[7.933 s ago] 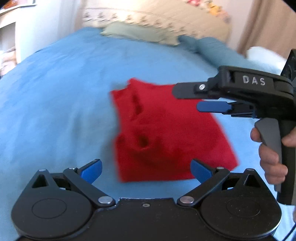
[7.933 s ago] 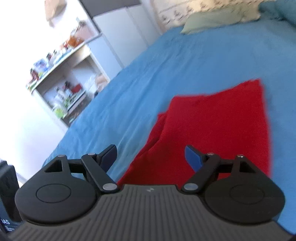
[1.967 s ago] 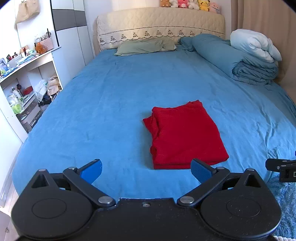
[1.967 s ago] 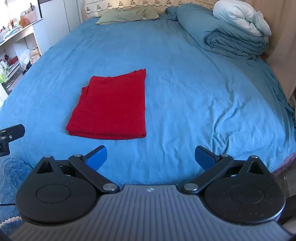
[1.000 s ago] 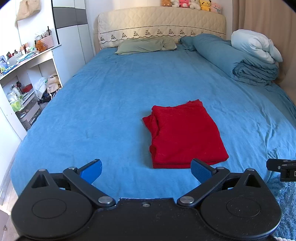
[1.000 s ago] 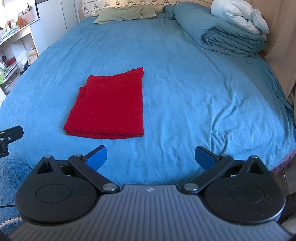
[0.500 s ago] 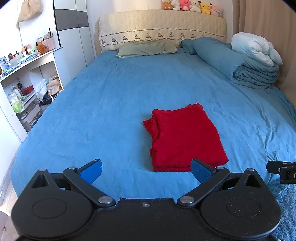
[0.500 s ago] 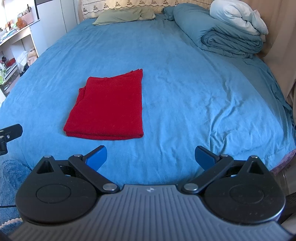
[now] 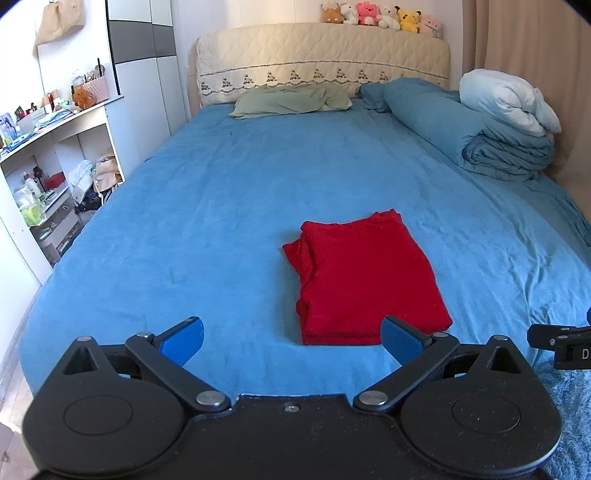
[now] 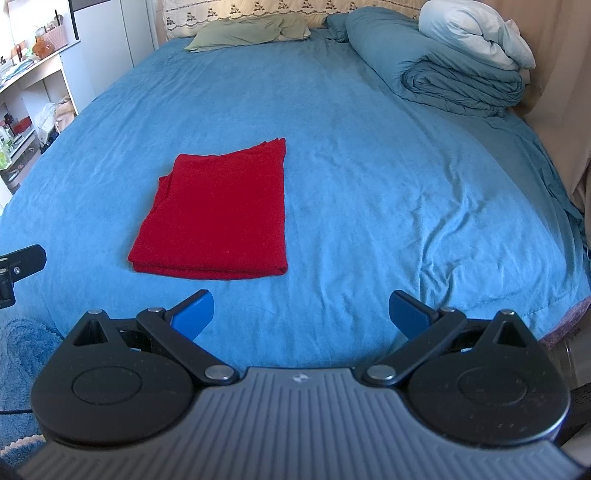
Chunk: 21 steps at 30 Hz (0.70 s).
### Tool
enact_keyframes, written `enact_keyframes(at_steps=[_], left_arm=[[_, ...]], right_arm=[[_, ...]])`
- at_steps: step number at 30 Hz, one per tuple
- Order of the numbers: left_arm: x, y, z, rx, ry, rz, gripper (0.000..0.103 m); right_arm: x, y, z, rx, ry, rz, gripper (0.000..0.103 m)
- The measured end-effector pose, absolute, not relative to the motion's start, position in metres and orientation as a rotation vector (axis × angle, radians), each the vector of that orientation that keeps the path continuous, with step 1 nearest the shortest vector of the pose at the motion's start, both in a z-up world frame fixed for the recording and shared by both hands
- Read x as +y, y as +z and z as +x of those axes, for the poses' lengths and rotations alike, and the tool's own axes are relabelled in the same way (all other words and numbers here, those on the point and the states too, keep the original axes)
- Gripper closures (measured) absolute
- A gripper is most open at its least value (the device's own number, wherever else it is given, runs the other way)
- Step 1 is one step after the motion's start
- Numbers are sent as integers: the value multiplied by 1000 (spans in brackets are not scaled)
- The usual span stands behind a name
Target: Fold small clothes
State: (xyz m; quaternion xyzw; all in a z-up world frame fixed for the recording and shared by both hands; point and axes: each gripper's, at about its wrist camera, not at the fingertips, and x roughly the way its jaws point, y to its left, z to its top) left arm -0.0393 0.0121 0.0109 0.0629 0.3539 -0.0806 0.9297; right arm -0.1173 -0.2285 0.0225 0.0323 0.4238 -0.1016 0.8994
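Left gripper [image 9: 291, 339], seen from the left wrist camera, has its blue fingers spread wide with nothing between them, held off the near edge of the bed [image 9: 221, 206]. Folded red garment [image 9: 364, 280] lies flat on the blue bed cover near the foot, ahead and slightly right of the gripper, apart from both fingers. Its long axis runs from the near edge toward the headboard [image 9: 321, 55], leaning a little left at the far end. Stacked fold edges face the camera; loose layers bunch along its left side. A rolled blue duvet [image 9: 480, 136] sits well apart, far right.

Right gripper [image 10: 301, 312], seen from the right wrist camera, is likewise spread and empty. The garment [image 10: 218, 218] lies ahead and left, clear of the fingers, long axis again pointing toward the pillow [image 10: 247, 33], far end narrower, right edge straight.
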Motion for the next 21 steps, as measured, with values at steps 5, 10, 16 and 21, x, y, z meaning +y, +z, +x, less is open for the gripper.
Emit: enact_keyframes(at_steps=[5,10,16,21], left_arm=[[11,11,-41,716,-160,152,0],[9,12,-42,698,-156,158,0],[8,13,-43,678,-147,156,0],[10,13,-41,682,-153,134,0]], right_arm=[[-228,23,-118,876,-212,68,0],[-228,23,-118,875,-211,73,0],[-230,24,-118,870,-214,75,0],[-232,24,-117,869,-214,80,0]])
